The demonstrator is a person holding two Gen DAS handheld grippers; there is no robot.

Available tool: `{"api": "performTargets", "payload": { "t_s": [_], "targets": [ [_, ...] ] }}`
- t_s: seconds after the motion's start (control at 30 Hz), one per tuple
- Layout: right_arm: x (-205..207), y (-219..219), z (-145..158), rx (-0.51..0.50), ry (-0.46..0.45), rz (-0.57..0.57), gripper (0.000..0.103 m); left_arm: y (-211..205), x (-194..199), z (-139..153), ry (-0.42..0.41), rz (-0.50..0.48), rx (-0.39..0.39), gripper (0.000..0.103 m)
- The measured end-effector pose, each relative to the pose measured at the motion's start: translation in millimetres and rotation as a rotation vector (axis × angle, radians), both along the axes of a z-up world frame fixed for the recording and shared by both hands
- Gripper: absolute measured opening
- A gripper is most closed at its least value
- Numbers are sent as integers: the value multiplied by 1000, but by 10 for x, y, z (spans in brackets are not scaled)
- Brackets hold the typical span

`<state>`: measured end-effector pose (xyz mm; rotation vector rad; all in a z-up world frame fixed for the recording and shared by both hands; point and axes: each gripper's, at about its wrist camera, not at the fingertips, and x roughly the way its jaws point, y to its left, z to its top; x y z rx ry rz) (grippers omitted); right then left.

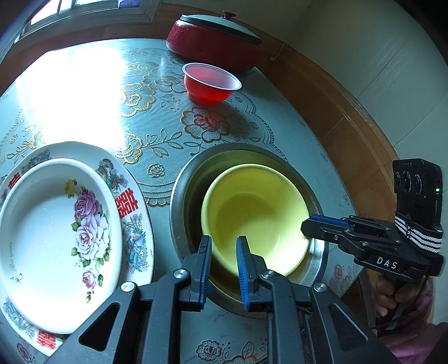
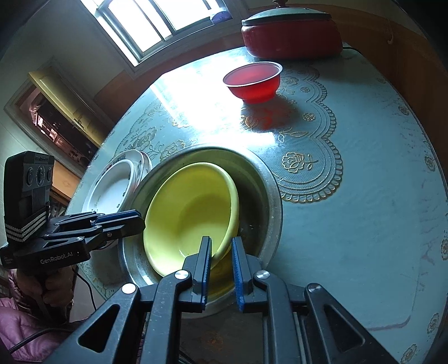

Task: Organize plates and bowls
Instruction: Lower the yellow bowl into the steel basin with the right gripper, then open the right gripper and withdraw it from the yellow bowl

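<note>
A yellow bowl (image 1: 257,215) sits tilted inside a larger metal bowl (image 1: 182,179) on the table. My left gripper (image 1: 224,246) is part open, its fingers either side of the yellow bowl's near rim. My right gripper (image 2: 221,246) is part open too, its fingers straddling the yellow bowl's (image 2: 190,212) rim on the opposite side, inside the metal bowl (image 2: 268,193). A white flowered dish (image 1: 56,238) rests on a patterned plate (image 1: 134,201) at the left. A red plastic bowl (image 1: 210,82) stands further back.
A red lidded pot (image 1: 212,39) stands at the table's far edge by the wooden wall panel. The table has a blue-grey floral cover (image 2: 350,224). A window (image 2: 156,25) casts bright glare on the table.
</note>
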<state>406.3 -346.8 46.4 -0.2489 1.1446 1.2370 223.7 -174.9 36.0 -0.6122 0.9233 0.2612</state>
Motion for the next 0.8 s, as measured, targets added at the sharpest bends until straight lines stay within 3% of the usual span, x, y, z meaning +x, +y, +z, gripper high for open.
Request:
{"api": "performTargets", "payload": {
  "t_s": [0.33,0.8],
  "targets": [
    [-40,-10,83,1,-57,7,15,-28,-31,37,-4,6,15,20],
    [27,44,137,58,-16,18,15,-25,-94,182,-68,8,30,21]
  ]
}}
